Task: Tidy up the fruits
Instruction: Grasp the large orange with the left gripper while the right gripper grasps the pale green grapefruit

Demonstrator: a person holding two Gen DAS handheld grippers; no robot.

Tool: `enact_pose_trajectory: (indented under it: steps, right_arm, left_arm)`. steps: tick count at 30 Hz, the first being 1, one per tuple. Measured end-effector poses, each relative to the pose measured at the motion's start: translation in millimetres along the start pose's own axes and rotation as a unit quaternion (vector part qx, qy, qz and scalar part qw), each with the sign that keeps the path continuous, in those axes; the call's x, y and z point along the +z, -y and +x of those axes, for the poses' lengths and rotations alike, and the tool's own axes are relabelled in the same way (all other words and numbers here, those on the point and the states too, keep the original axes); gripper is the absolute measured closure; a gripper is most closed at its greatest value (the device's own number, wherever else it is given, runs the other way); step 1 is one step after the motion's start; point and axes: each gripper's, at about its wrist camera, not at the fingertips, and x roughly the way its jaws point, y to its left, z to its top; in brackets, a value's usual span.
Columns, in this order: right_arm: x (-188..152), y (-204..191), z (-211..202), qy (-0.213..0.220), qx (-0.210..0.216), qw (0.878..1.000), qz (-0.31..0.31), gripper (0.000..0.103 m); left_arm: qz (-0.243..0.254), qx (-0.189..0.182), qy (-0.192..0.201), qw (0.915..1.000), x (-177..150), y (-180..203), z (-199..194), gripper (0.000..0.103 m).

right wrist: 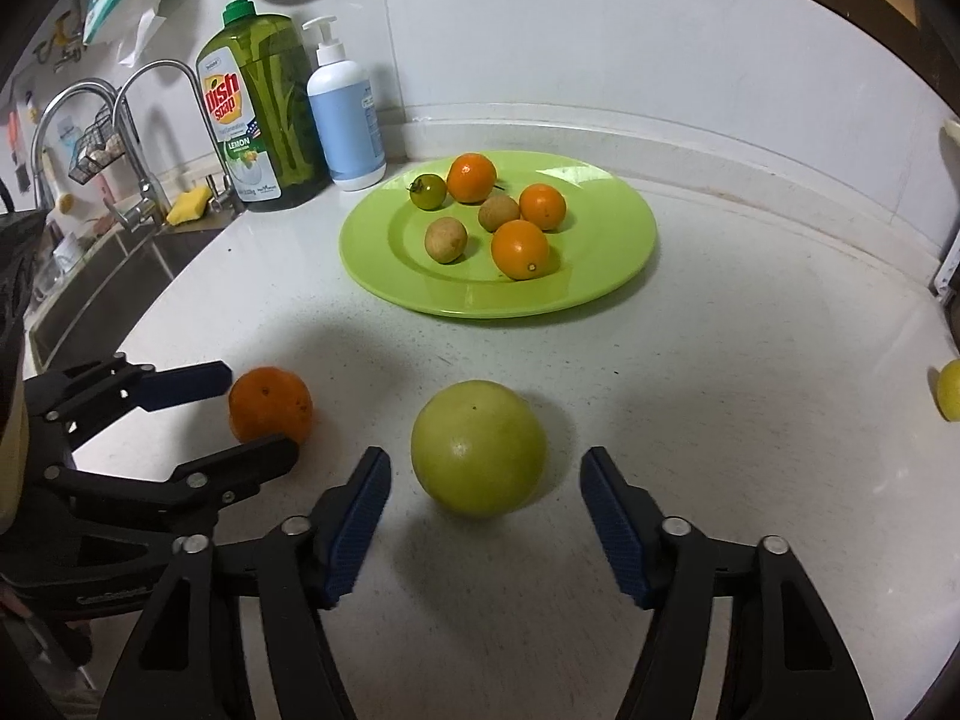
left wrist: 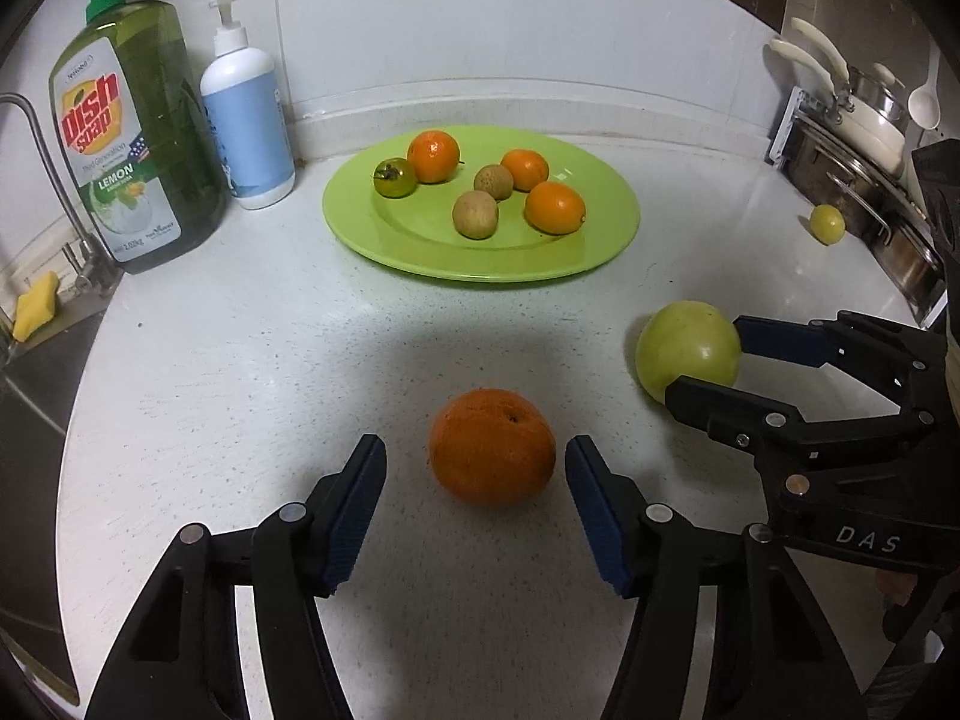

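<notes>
Desk, white speckled stone: smooth, round fruit rolls if nudged.
Plate, flat green, well ahead of both grippers, six small fruits aboard; added fruit may knock them off.
Apple, large pale green, on desk between spread fingers of right gripper; uneven closing squirts it forward.
Orange, dimpled, on desk between spread fingers of left gripper; same risk.
Grippers side by side; may collide lifting.

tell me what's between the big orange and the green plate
Nothing: between the big orange and the green plate the left wrist view shows only bare white counter.
</notes>
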Motion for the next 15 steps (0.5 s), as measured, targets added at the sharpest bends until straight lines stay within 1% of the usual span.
enact_pose_trajectory:
  steps: [2, 4, 8, 15]
  right_arm:
    - [0.9, -0.6, 2.0, -0.003, 0.003, 1.000, 0.001, 0.043]
    - [2.4, -0.7, 3.5, -0.004, 0.007, 1.000, 0.002, 0.049]
    - [3.5, -0.5, 5.4, -0.005, 0.006, 1.000, 0.004, 0.052]
    - [2.1, 0.2, 4.6, 0.000, 0.007, 1.000, 0.010, 0.053]
  left_arm:
    - [-0.003, -0.005, -0.001, 1.0000, 0.6, -0.7, 1.7, 0.048]
    - [-0.005, -0.009, -0.003, 0.9999, 1.4, -1.6, 3.5, 0.051]
    - [-0.004, -0.022, -0.007, 0.9997, 2.6, -0.3, 6.2, 0.060]
    - [-0.007, -0.022, -0.004, 0.9997, 2.8, -0.2, 4.3, 0.061]
